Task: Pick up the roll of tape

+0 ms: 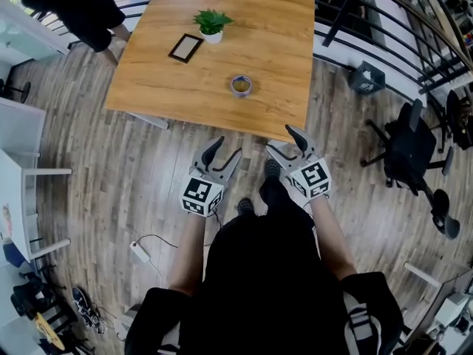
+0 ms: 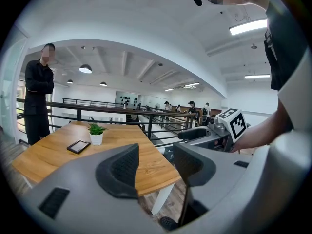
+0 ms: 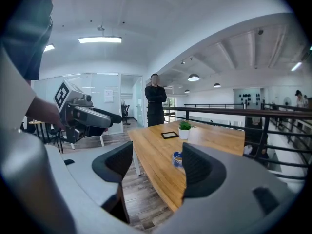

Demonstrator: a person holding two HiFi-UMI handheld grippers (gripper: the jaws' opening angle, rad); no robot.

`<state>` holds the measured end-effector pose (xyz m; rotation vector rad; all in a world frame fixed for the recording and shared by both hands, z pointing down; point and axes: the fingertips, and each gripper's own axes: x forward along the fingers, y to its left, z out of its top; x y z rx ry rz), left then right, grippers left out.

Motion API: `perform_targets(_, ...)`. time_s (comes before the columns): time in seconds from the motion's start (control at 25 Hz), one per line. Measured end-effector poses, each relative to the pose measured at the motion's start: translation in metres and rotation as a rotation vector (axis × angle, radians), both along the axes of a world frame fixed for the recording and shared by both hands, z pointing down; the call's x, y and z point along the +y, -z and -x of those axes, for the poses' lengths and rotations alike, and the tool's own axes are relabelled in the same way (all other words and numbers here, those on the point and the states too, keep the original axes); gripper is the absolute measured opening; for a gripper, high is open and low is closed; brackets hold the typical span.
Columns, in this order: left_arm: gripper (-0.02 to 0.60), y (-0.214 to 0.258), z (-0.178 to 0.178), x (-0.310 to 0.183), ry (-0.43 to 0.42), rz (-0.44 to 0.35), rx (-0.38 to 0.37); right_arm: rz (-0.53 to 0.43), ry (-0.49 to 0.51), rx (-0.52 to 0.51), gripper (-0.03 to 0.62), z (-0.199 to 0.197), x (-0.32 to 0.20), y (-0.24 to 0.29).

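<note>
No legible text, brand or number in any view. Marker cubes [image 1: 202,196] carry only black-and-white square patterns.

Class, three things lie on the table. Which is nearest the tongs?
The tape roll, alone toward the near side; the plant and the dark tablet lie farther back.

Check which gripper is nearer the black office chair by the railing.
Right. The right gripper is at the table's near edge, with the office chair off to its right. The left gripper is on the right gripper's far side from the chair.
</note>
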<state>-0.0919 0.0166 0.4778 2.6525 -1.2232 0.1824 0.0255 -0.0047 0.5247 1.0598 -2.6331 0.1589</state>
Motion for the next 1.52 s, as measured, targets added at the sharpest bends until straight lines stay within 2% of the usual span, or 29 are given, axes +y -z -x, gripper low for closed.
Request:
perform_targets(0.44, 0.219, -0.007, -0.019, -0.049, 0.025, 0.021, -0.027, 0.014, 0.023, -0.002, 0.333, -0.024, -0.056, -0.010)
perform_targets(0.84, 0.242, -0.011, -0.033, -0.094, 0.101, 0.050, -0.039, 0.053, 0.088, -0.002, 0.333, -0.041, -0.106, -0.015)
perform_targets(1.2, 0.250, -0.022, -0.031, -0.125, 0.188, 0.055, -0.050, 0.073, 0.171, 0.018, 0.333, -0.044, -0.144, -0.029)
perform_targets(1.52, 0.253, -0.032, -0.022, -0.146, 0.169, 0.085, -0.041, 0.088, 0.155, 0.015, 0.331, -0.034, -0.158, -0.040)
